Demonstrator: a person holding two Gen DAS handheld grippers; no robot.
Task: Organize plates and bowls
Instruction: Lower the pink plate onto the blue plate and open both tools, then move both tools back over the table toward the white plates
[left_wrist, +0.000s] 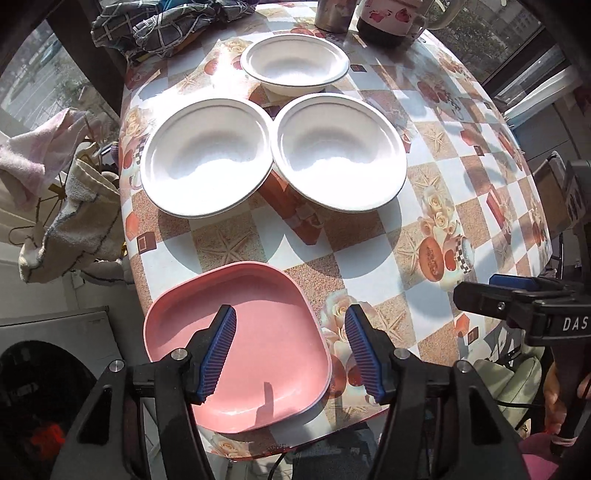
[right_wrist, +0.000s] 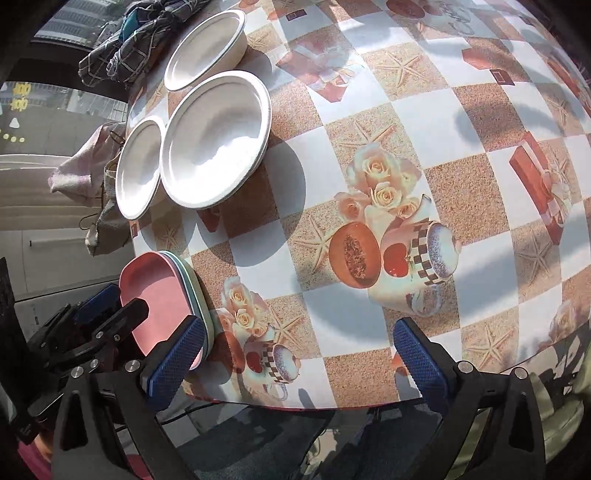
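Plates stacked at the near edge, both tongs free

On the patterned table (left_wrist: 373, 236), three white bowls (left_wrist: 207, 157) sit apart at the far side, and the pink plate (left_wrist: 258, 354) tops a stack of coloured plates at the near edge. The left gripper (left_wrist: 290, 350) hangs apart over the plate, pads clear of it; the right gripper (right_wrist: 297, 360) gapes over bare cloth. Likely next: nest the bowls, gripping one rim.
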